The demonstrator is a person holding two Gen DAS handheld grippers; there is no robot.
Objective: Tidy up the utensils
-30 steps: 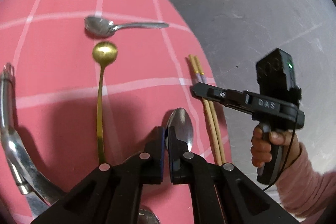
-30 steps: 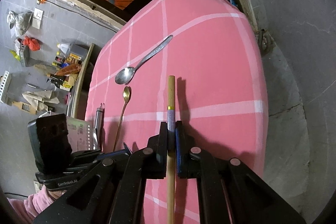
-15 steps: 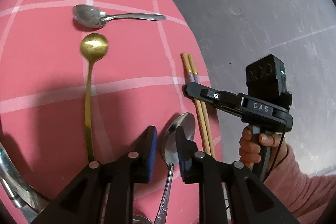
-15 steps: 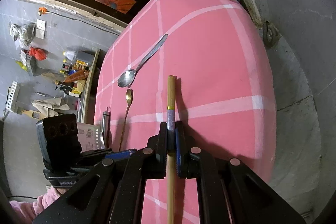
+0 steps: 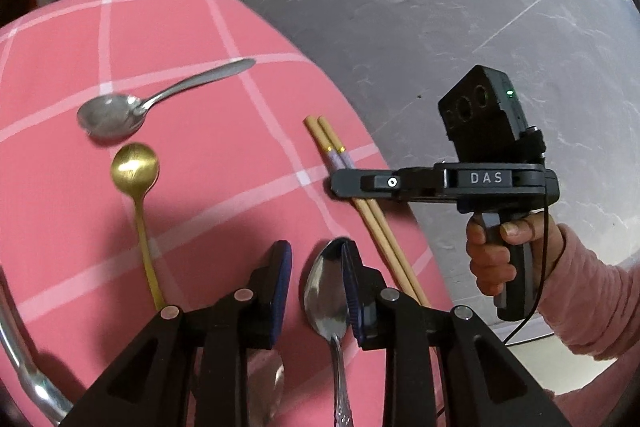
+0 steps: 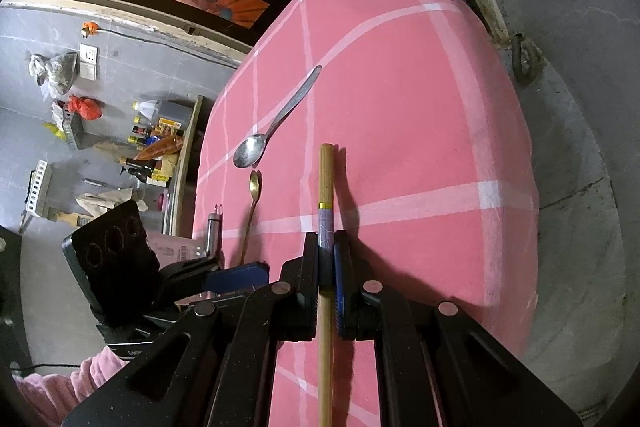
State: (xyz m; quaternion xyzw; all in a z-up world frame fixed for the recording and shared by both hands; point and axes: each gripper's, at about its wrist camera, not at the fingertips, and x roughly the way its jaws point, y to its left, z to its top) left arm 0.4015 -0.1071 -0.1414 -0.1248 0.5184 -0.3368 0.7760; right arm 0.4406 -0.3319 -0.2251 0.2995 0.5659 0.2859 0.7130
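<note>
My left gripper (image 5: 316,267) is open over the pink checked tablecloth (image 5: 200,147). A silver spoon (image 5: 326,295) lies on the cloth between its jaws, close to the right jaw. My right gripper (image 6: 326,251) is shut on a pair of wooden chopsticks (image 6: 326,179) that lie on the cloth; it also shows in the left wrist view (image 5: 340,183) across the chopsticks (image 5: 332,147). A gold spoon (image 5: 136,167) and another silver spoon (image 5: 112,111) lie further out on the left.
A metal utensil (image 5: 16,359) curves along the left edge of the left wrist view. A second spoon bowl (image 5: 264,383) shows under my left gripper. The table edge drops to a grey floor (image 5: 480,27) on the right. A shelf with bottles (image 6: 156,139) stands beyond the table.
My left gripper has opened and let go of the silver spoon, which now lies on the cloth. It has drawn back a little. My right gripper stays shut on the chopsticks.
</note>
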